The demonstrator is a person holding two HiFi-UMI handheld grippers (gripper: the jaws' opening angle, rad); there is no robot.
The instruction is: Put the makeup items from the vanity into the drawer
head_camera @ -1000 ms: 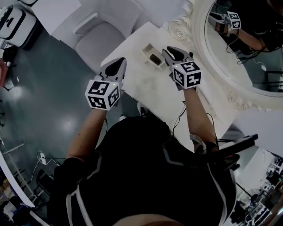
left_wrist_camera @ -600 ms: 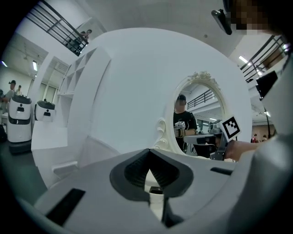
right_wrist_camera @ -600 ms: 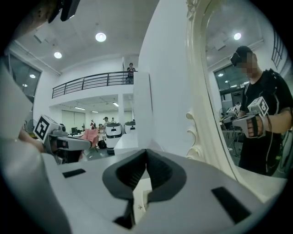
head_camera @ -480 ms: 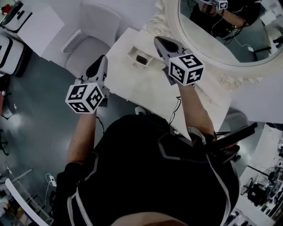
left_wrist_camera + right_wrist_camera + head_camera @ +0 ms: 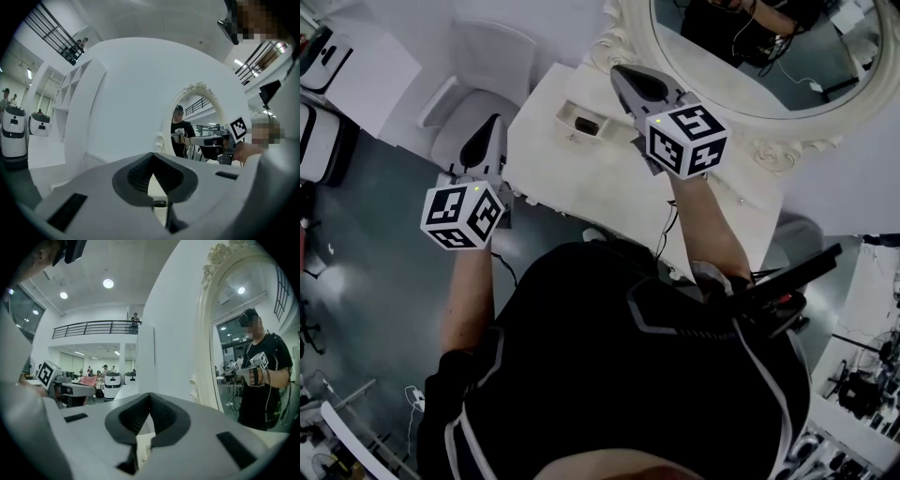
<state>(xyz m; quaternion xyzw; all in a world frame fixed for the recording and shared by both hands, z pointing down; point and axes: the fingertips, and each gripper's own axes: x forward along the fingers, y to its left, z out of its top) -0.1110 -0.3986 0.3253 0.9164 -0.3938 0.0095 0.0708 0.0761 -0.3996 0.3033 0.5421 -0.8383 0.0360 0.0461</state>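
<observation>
On the white vanity top stands a small white tray with a dark makeup item in it. My left gripper hangs off the vanity's left edge, over the chair, shut and empty. In the left gripper view its jaws meet at the tips and the dark item shows low beyond them. My right gripper hovers over the vanity just right of the tray, near the mirror frame, shut with nothing held. No drawer shows.
An oval mirror in an ornate white frame stands along the vanity's back. A pale upholstered chair sits left of the vanity on the dark floor. White machines stand at the far left. Cables hang below the vanity's front edge.
The right gripper's jaws have come together. The left gripper has drifted left, off the vanity top toward the chair. The head view has swung so that more of the mirror shows.
</observation>
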